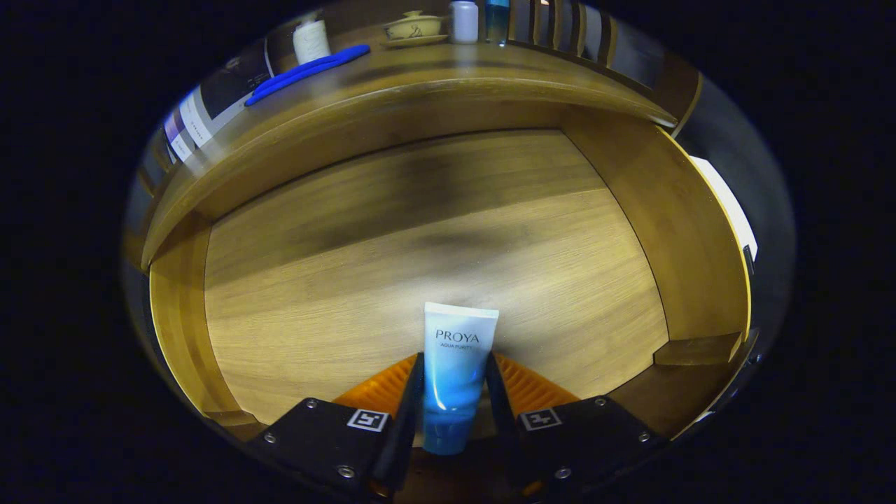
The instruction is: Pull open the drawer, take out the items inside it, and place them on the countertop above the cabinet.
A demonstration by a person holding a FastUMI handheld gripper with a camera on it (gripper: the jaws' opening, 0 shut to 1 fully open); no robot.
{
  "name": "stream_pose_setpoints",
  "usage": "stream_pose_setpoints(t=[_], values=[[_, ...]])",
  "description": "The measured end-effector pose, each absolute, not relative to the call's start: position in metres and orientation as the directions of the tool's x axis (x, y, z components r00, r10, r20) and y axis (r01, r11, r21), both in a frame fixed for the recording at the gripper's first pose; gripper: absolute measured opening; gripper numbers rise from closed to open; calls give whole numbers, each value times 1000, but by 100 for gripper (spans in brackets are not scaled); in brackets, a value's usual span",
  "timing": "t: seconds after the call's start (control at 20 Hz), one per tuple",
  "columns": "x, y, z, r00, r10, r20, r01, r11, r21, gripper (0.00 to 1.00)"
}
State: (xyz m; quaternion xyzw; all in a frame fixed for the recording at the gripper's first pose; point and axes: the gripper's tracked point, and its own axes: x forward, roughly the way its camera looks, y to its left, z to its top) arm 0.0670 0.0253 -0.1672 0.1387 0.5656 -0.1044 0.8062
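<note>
A blue-and-white cosmetic tube (453,371) stands lengthwise between my two fingers, its flat white crimped end pointing away from me. My gripper (453,381) is shut on the tube, both fingers pressing its sides. Below and beyond it lies the open wooden drawer (434,238), its floor bare. The countertop (448,70) of the cabinet runs above the drawer's far side. A blue pen-like item (308,70) lies on the countertop.
On the countertop stand a white bottle (311,40), a lidded ceramic cup on a saucer (414,28), a white jar (463,21) and a blue bottle (497,19). Drawer side walls (689,259) rise left and right of the drawer floor.
</note>
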Motion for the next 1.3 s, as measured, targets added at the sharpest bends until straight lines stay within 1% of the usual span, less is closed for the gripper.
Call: stream_pose_setpoints(t=[0.1, 0.2, 0.35, 0.55, 0.75, 0.85, 1.15, 1.3], values=[[71, 28, -164, 377, 4, -926, 335, 931, 141, 49], [78, 27, -157, 437, 7, -900, 326, 931, 165, 49], [83, 24, -147, 507, -15, -862, 271, 952, 143, 48], [93, 30, -121, 636, 4, -772, 247, 946, 209, 48], [92, 19, -87, 719, -47, -694, 236, 955, 180, 48], [97, 18, -63, 774, -55, -630, 219, 958, 185, 48], [109, 11, -1, 865, -83, -495, 169, 977, 132, 48], [120, 6, 18, 874, -99, -475, 169, 980, 108, 48]])
